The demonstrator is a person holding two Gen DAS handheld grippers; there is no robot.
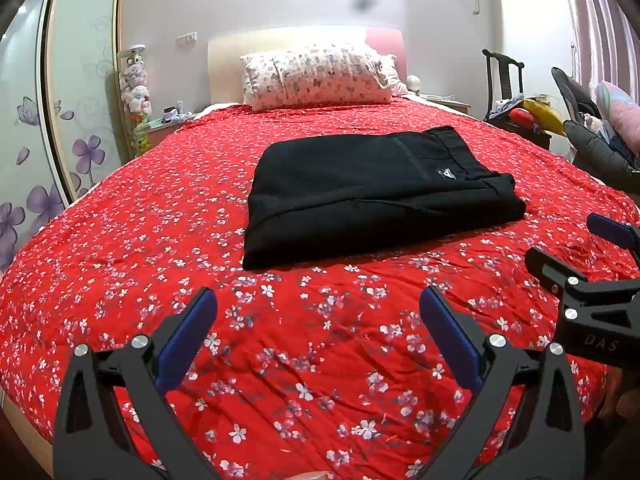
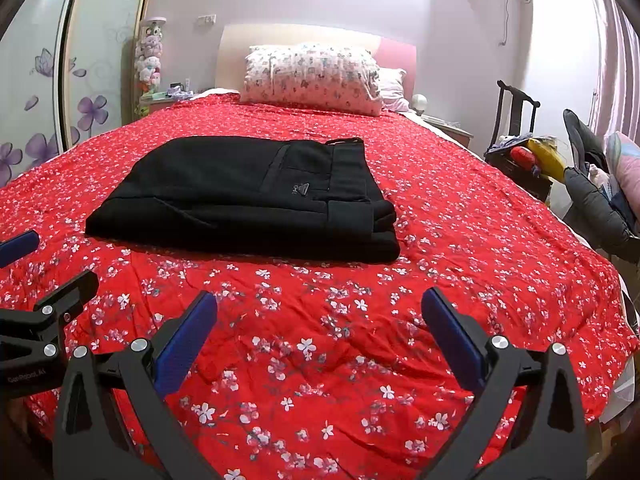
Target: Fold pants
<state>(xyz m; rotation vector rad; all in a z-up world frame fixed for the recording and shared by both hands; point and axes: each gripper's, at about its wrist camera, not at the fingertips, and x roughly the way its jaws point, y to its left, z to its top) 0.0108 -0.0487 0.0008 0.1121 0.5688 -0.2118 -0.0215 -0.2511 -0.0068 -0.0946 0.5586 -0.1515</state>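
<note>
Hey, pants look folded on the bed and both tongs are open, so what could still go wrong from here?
1. The folded black pants show a loose layer edge along the near side; nudging it with either tongs might spread the stack open.
2. The red floral bedspread is wrinkled and probably soft, so pressing or dragging near the pants could shift them.
3. The left tongs and right tongs sit close together; they could bump.

Black pants lie folded into a flat, thick rectangle on the red floral bedspread, midway down from the pillow, small logo facing up.
</note>
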